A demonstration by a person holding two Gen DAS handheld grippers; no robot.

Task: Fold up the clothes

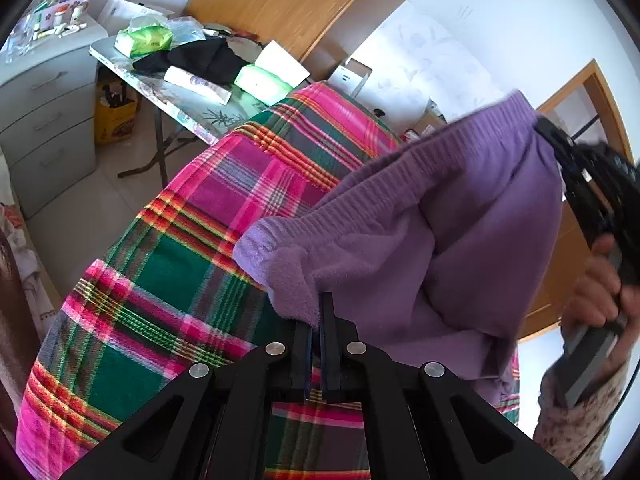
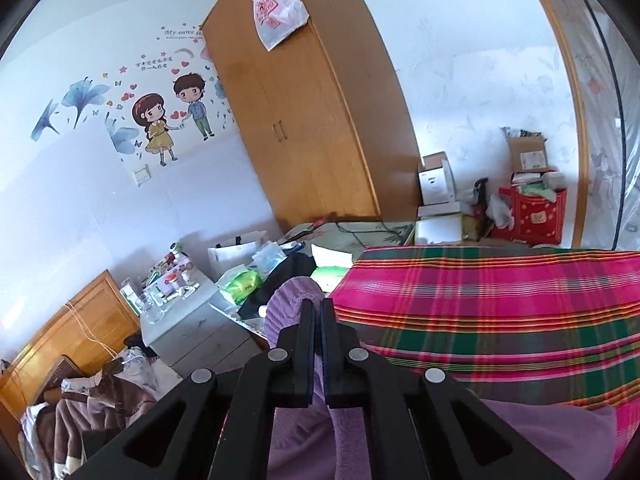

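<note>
1. Left gripper: its 2 black jaws are pressing together on a fleecy corner of the purple garment, nearest the left wrist lens.

2. Right gripper: its 2 jaws are likewise pinching a bunched fold of the same purple garment, the cloth bulging up past the fingertips and trailing down between the arms of the tool. In the left wrist view this gripper is showing at the far right edge, clamping the other end of the ribbed waistband, with a hand wrapping its handle and a floral sleeve below.

3. Purple garment: it is hanging stretched between the 2 grippers, waistband uppermost, its body sagging over the plaid blanket.

4. Plaid blanket: pink, green and orange checks, lying flat across the surface just beneath and beyond the garment.

5. Folding table: standing beyond the blanket, bearing 2 green tissue packs, a black cloth and a white tube.

6. Grey drawer unit: sitting beside the table, small bottles crowding its top.

7. Wooden wardrobe: standing against the far wall, a white plastic bag hanging on its door, cartoon wall stickers to its left.
</note>
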